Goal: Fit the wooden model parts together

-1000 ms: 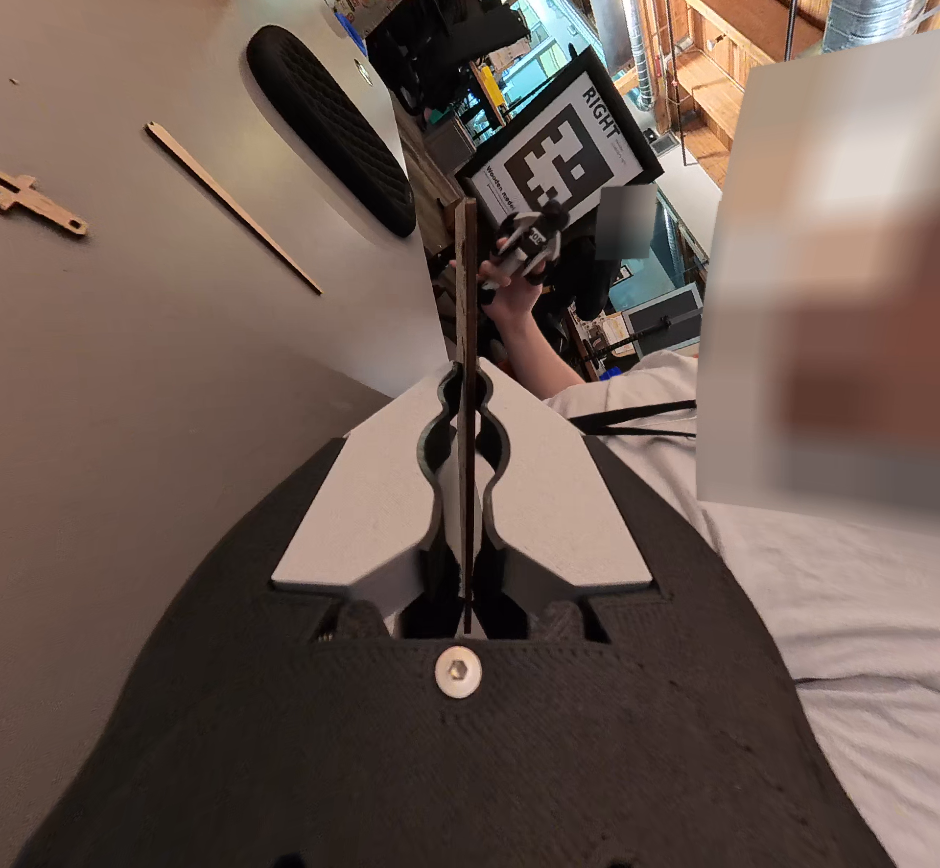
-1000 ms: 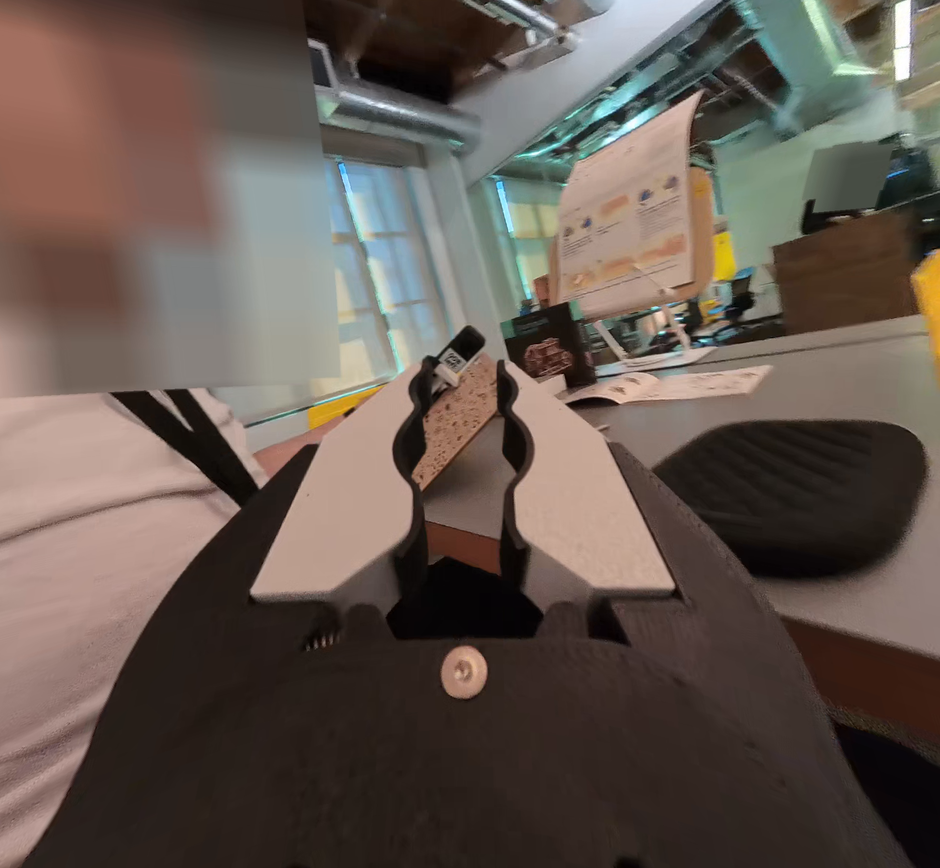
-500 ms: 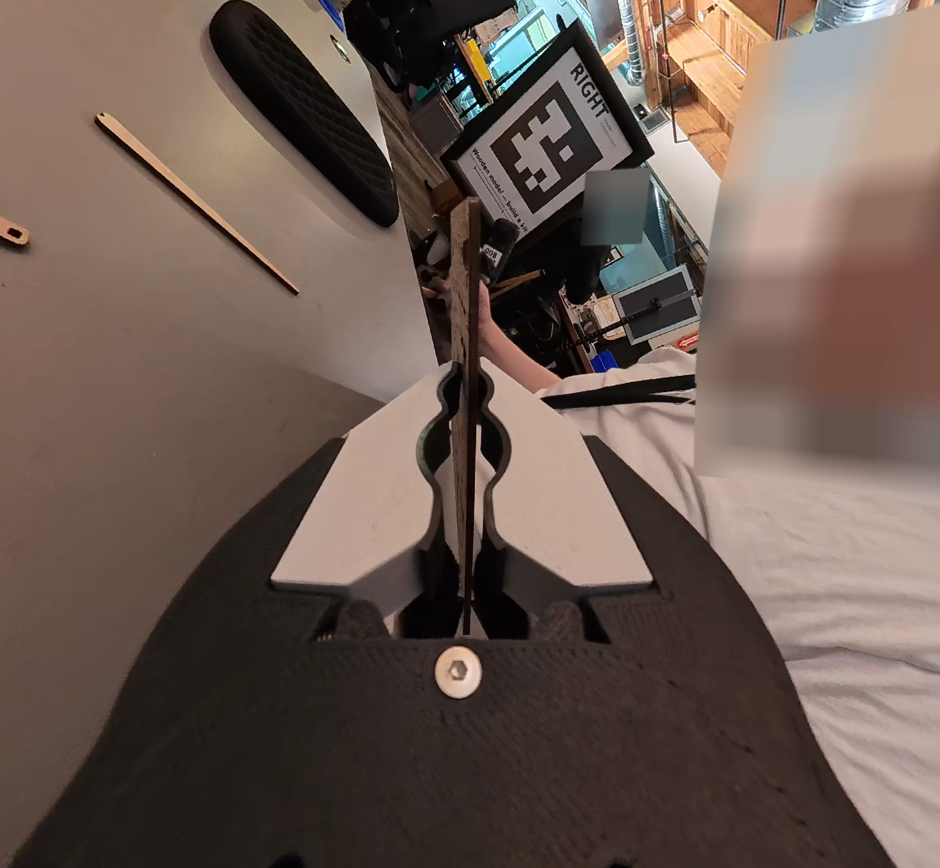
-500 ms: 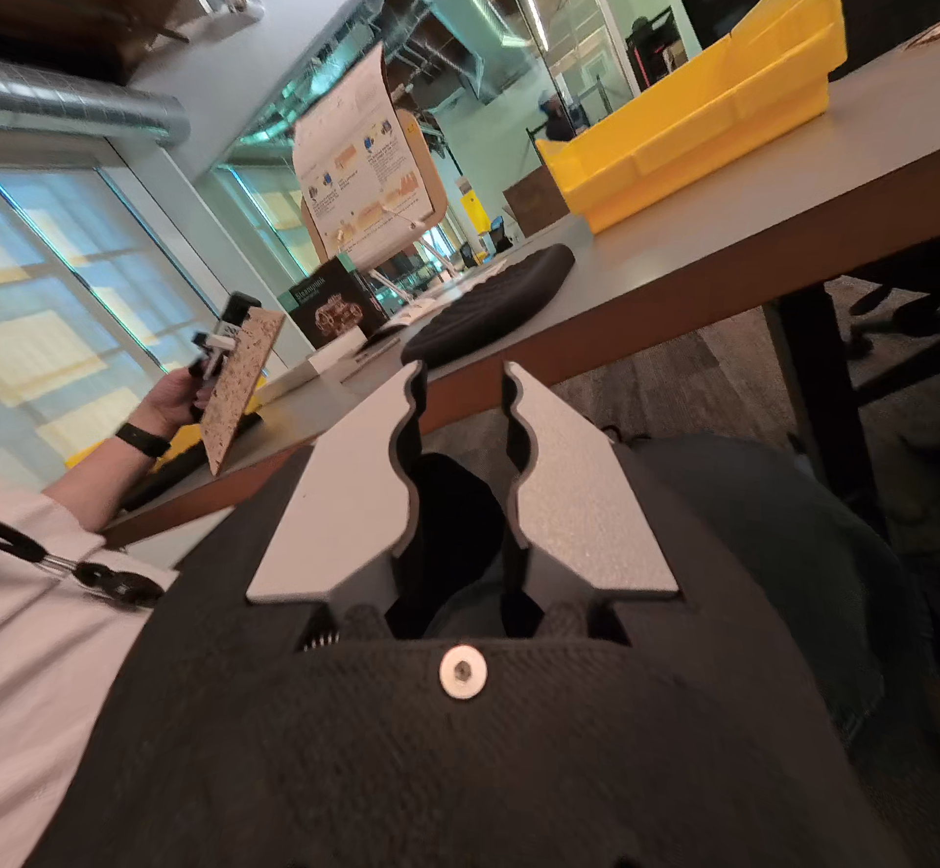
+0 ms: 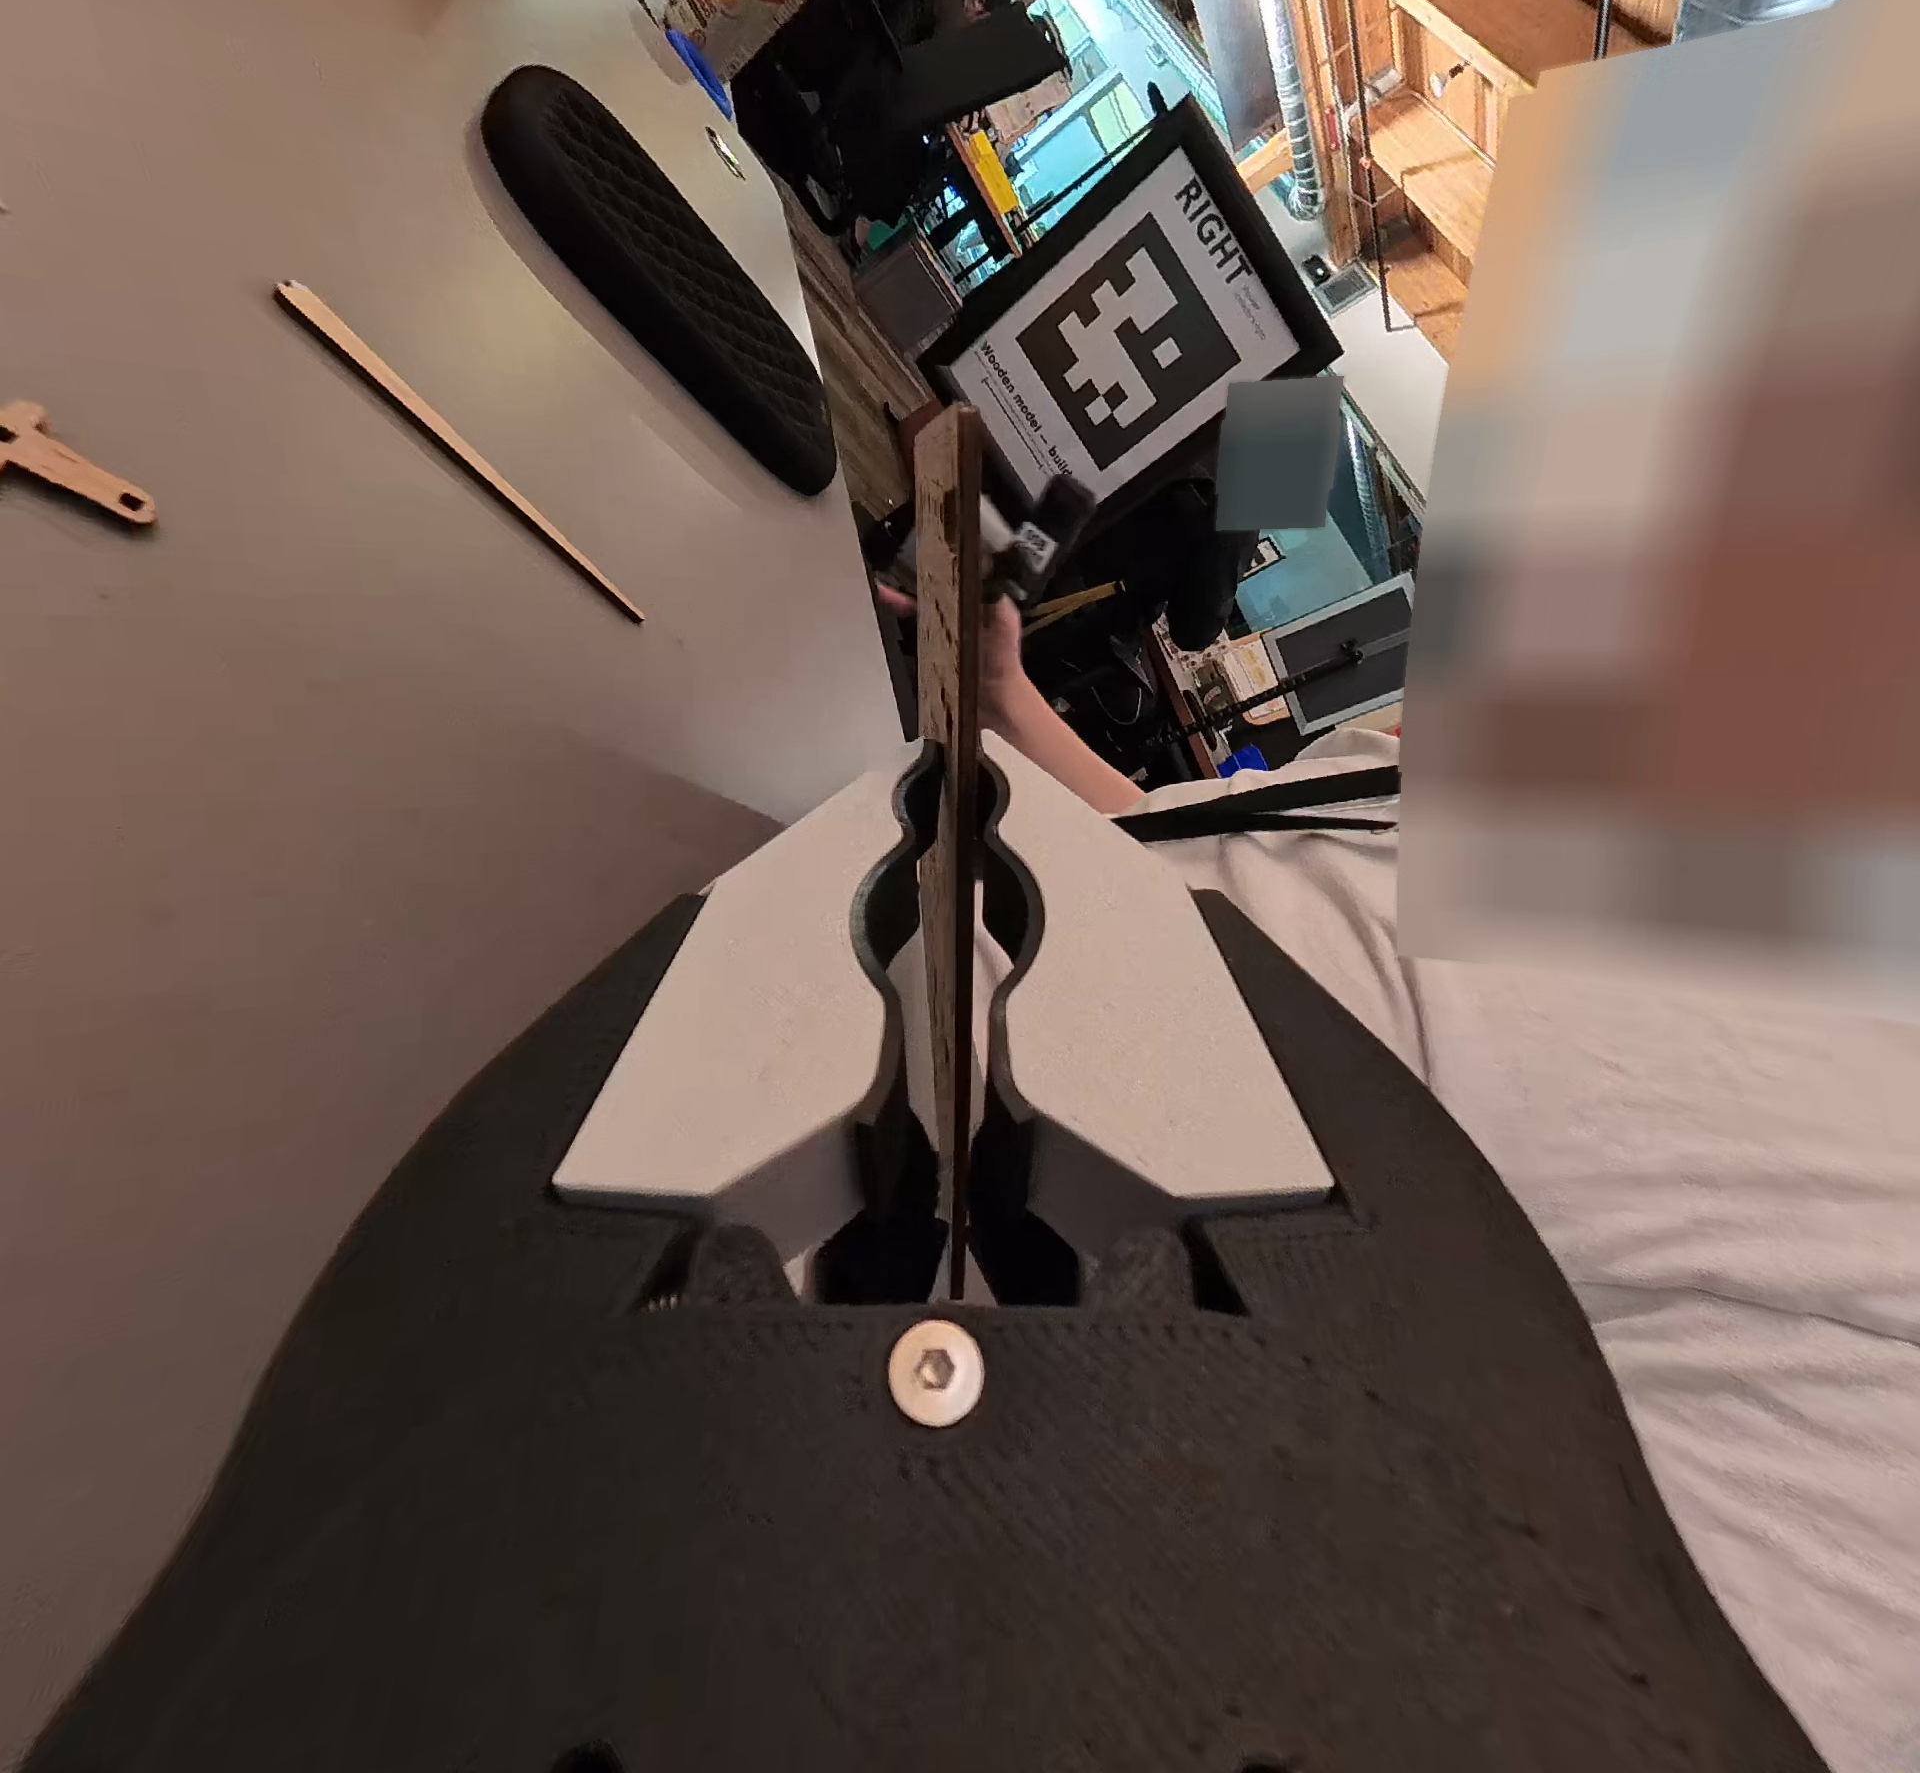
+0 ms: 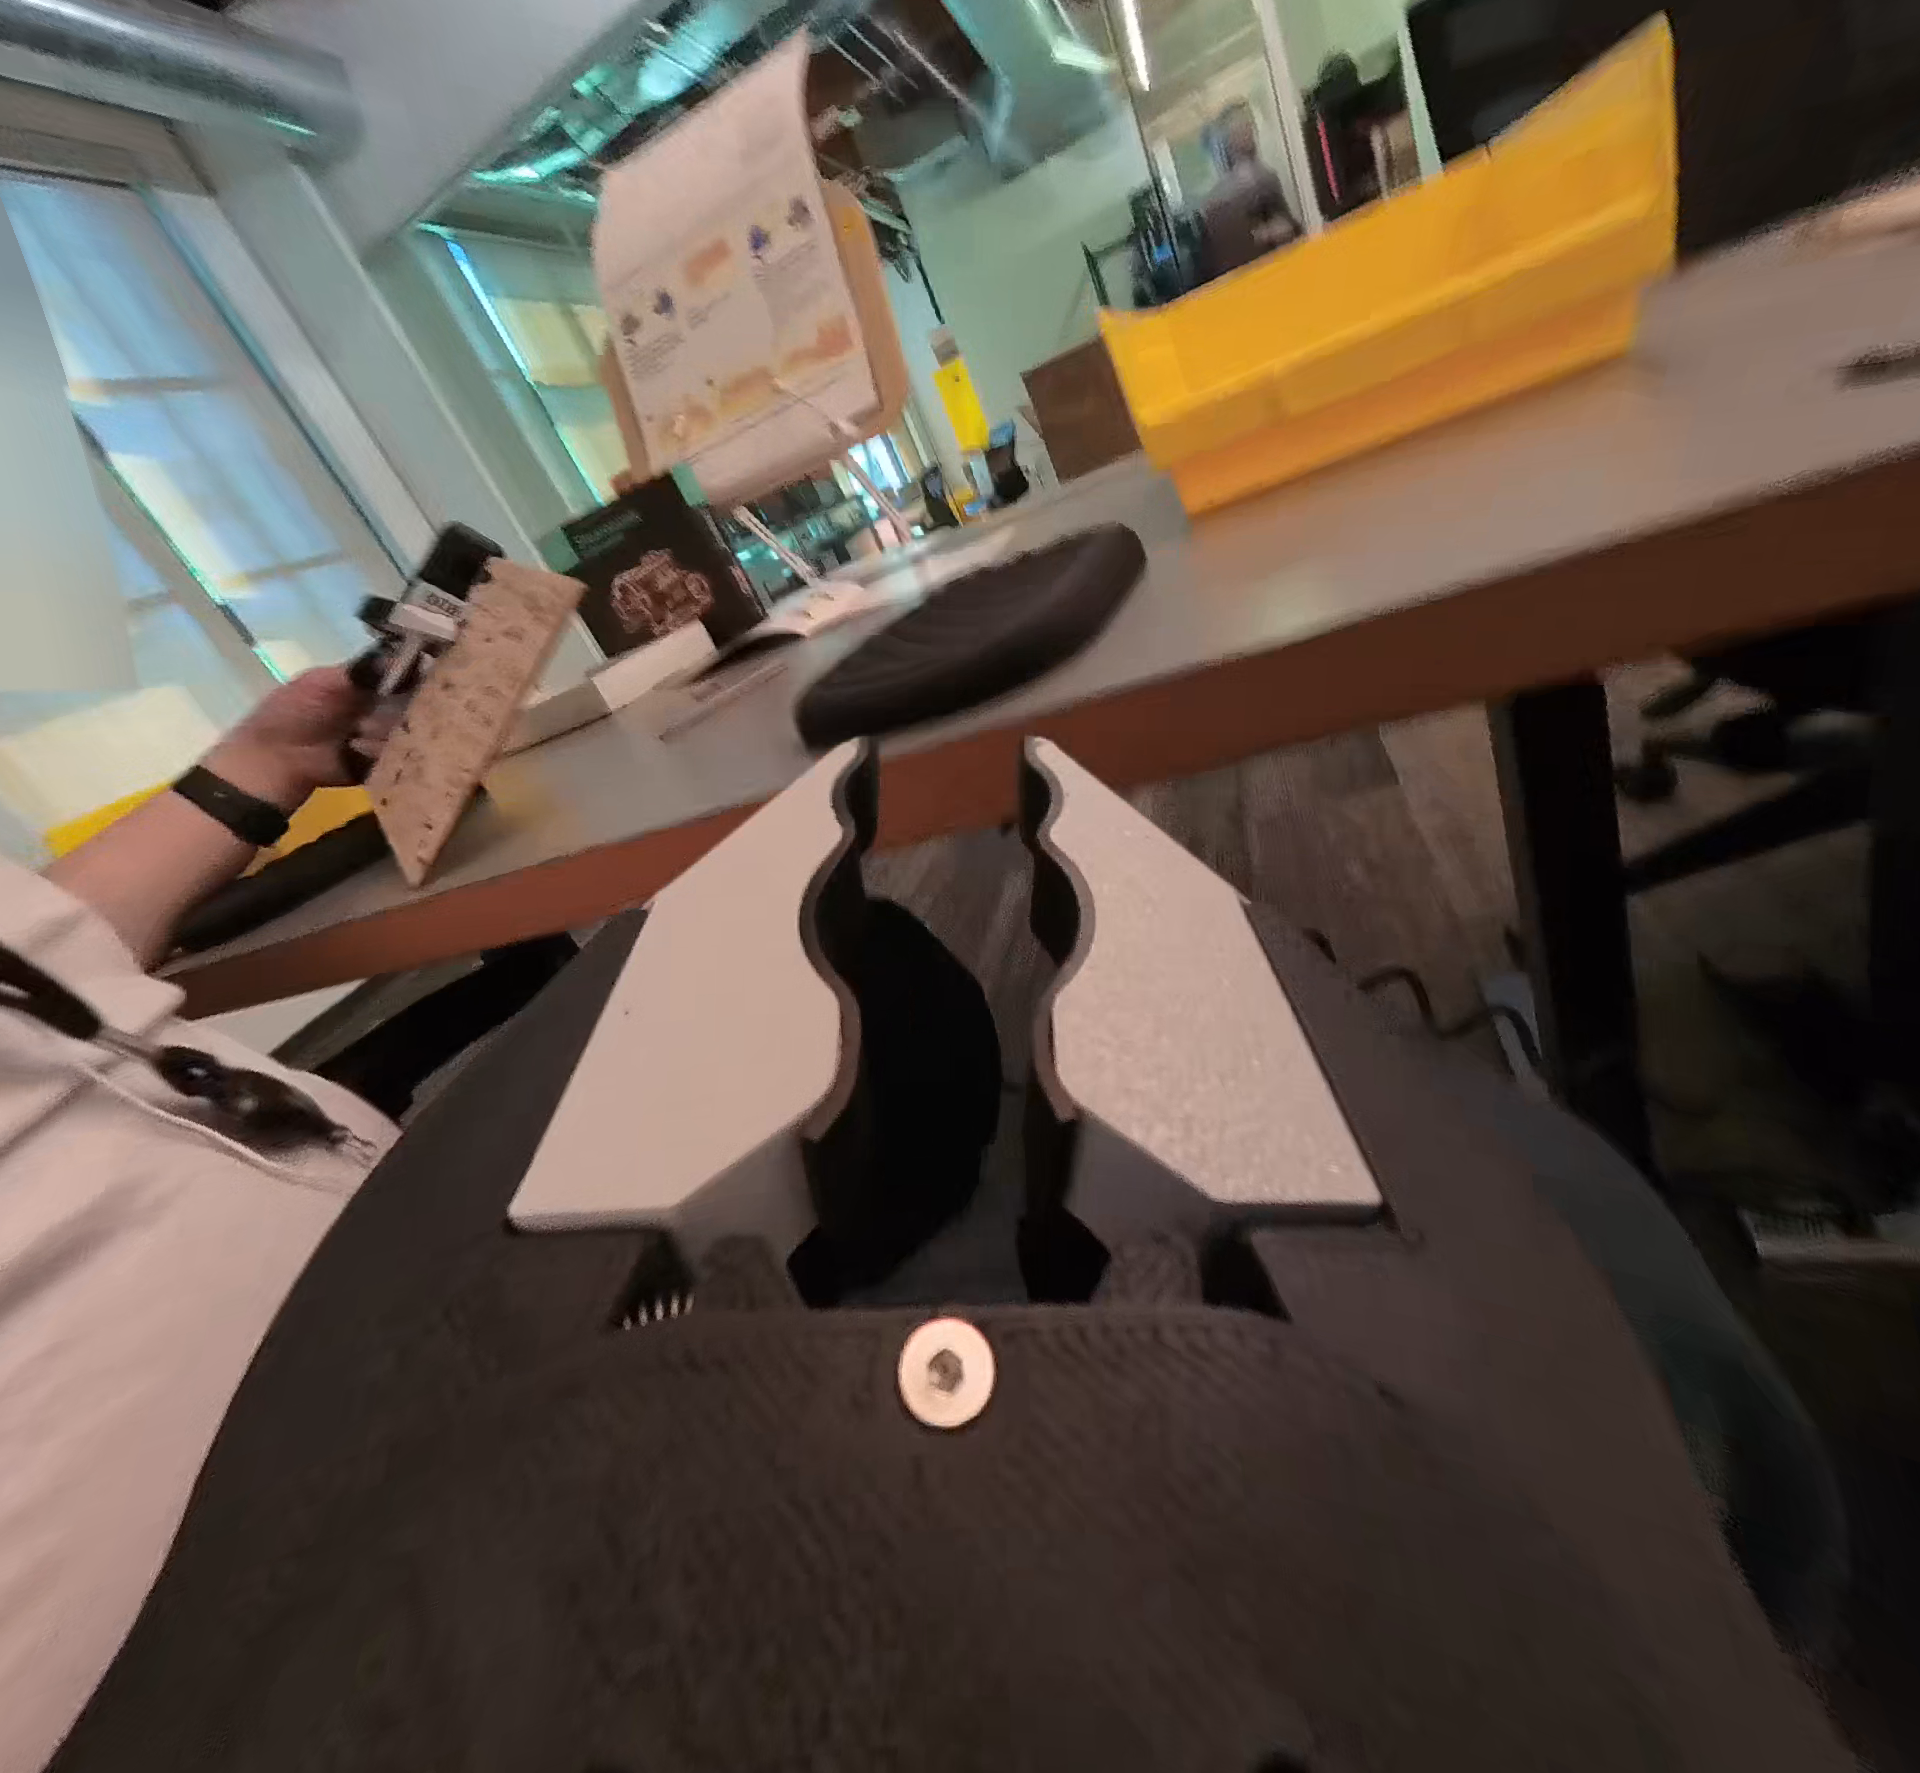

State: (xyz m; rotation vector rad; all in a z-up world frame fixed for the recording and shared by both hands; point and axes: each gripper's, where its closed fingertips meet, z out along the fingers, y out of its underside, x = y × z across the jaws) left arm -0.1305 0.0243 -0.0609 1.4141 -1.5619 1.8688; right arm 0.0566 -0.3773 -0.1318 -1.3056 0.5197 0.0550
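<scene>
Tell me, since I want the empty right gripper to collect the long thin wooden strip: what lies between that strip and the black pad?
Nothing: in the left wrist view, only bare grey table separates the wooden strip from the black pad.

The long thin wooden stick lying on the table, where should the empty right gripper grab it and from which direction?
Grip the stick near its middle, coming straight down from above with the open right gripper turned so its fingers close across the narrow width. It lies flat on the table, apart from the black pad and the small wooden piece, so a side approach probably finds too little edge.
</scene>
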